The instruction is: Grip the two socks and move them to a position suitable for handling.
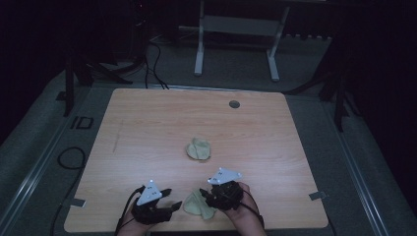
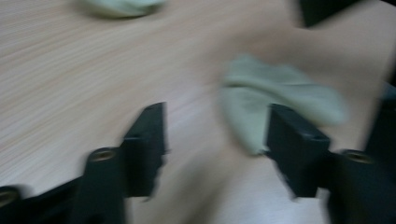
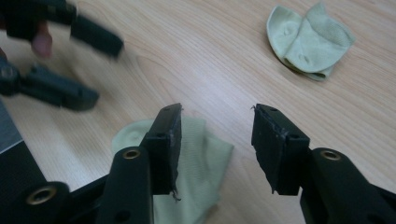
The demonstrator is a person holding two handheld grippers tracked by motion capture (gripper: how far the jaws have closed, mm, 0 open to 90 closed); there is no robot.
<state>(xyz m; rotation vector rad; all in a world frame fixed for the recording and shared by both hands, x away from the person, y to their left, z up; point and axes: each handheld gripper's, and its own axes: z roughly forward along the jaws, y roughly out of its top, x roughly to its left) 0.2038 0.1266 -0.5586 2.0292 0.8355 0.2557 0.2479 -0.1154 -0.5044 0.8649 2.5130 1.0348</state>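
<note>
We have two pale green socks on the surface: the near sock lies flat by the front edge, between our grippers, and the far sock sits folded near the middle. The right gripper hangs over the near sock with its fingers apart — nothing between them (the cloth lies under the one at the left of its own view, untouched). The left gripper also has its fingers apart, just beside the sock's end and gripping nothing; its view is blurred. To do this well, we judge, each gripper should come down on an opposite end of the near sock, pinch one edge low against the wood, and close fully before lifting — a shallow bite would slip.
</note>
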